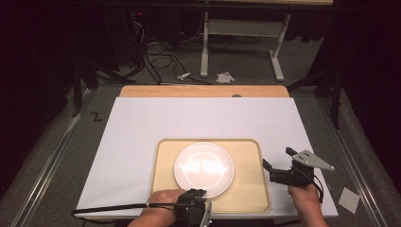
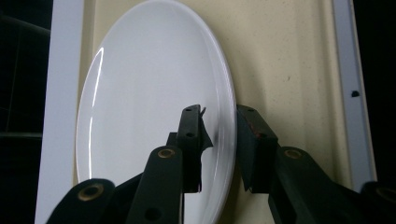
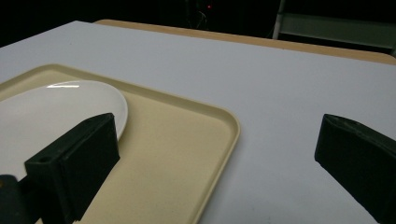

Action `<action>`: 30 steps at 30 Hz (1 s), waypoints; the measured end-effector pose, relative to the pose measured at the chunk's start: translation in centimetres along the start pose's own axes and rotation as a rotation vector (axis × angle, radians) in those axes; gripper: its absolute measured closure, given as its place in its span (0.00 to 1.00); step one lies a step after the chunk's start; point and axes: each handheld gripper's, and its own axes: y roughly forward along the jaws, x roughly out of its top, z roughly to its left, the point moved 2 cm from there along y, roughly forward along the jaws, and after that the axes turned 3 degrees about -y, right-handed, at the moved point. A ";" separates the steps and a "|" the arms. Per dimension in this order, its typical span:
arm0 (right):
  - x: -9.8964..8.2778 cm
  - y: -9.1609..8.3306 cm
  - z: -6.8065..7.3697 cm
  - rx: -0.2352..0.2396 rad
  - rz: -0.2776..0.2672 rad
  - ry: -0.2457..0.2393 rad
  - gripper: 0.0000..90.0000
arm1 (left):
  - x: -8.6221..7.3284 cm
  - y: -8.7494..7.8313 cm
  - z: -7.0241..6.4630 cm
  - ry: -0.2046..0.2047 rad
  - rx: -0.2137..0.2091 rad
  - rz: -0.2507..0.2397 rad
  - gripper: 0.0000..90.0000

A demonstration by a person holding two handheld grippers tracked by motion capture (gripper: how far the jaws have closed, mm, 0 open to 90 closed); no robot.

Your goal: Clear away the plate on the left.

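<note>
Plate [image 1: 204, 169] lies flat on the tan tray [image 1: 165, 189] at the near bench [image 1: 132, 127] edge, its rim between the left gripper [image 2: 219, 140]'s slightly parted fingers, seemingly just set down, while the right gripper [image 1: 279, 163] waits beside the tray, fingers spread and empty.

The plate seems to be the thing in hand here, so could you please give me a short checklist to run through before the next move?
1. Plate lies flat inside the tray: ok.
2. Left gripper straddles the plate's near rim, one jaw over it and one outside: ok.
3. Left pads pressing on the rim: not ok, a gap shows on both sides.
4. Right gripper jaws wide apart, nothing between them: ok.
5. Right gripper stands off the tray, over the white board: ok.
6. Plate bare of food: ok.
</note>
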 end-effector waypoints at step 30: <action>0.0 0.1 0.1 0.001 0.004 -0.006 0.01 | 2.7 -0.9 0.4 0.006 -0.020 -0.111 0.67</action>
